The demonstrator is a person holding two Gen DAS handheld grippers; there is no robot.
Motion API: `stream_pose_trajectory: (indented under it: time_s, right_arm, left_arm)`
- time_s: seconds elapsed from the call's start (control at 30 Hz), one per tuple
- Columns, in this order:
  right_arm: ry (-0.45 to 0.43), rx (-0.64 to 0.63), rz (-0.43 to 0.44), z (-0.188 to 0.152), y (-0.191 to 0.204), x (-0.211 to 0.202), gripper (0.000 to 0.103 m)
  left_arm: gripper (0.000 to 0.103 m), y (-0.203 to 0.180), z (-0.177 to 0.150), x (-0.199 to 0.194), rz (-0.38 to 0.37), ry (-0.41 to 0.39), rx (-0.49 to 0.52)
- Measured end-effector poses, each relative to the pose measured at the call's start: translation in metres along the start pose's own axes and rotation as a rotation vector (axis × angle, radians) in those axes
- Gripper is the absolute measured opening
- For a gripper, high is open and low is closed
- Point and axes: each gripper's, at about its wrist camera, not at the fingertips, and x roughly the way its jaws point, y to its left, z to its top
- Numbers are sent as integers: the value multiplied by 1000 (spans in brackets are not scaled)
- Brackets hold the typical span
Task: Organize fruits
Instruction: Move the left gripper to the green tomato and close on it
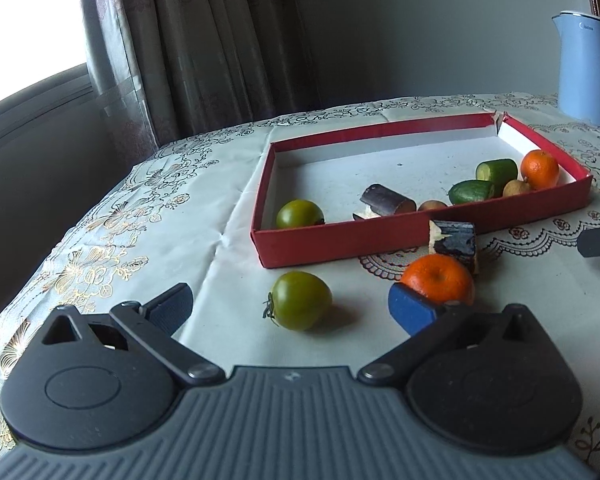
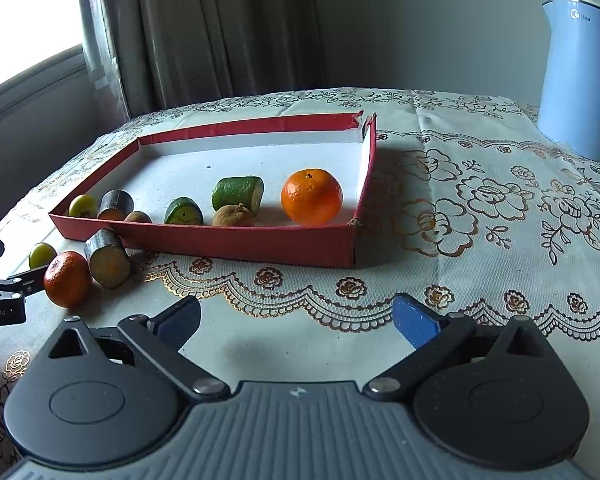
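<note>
From your left wrist, your left tool (image 1: 290, 312) gapes wide, empty, around a green tomato (image 1: 300, 300) on the counter (image 1: 220, 264), before the red tray (image 1: 380, 240). From your right wrist, your right tool (image 2: 296, 322) spreads wide, holding nothing.

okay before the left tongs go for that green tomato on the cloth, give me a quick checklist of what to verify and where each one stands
1. Left tongs open: ok, fingers spread wide.
2. Green tomato between the fingers: ok, roughly centred, not yet touched.
3. Neighbours out of the way: not ok, the orange sits right at the right-hand finger.
4. Landing room in the red box: ok, bare floor behind the tomato already inside.
5. Right tongs idle: ok, open, holding nothing.
6. Sugarcane piece stable against the box wall: cannot tell.
</note>
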Motion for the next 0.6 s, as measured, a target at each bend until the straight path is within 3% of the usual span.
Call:
stream_pose_trajectory:
  time_s: [0.13, 0.27, 0.37, 0.4, 0.5, 0.6]
  right_arm:
    - [0, 1, 1, 0, 0, 0, 103]
    - [-1, 3, 2, 0, 0, 0, 103]
    - [-1, 3, 2, 0, 0, 0, 103]
    - [-1, 3, 2, 0, 0, 0, 103]
    - [-1, 3, 2, 0, 0, 0, 103]
    - [-3, 7, 5, 0, 0, 0, 103]
  left_arm:
    - [103, -1, 1, -3, -57, -33, 19]
    - [103, 9, 2, 8, -69, 0, -35]
    - [103, 17, 4, 10, -56, -18, -71]
    - [101, 18, 5, 11, -58, -8, -77]
    - [78, 23, 5, 18, -52, 20, -103]
    - [76, 26, 4, 23, -59, 42, -126]
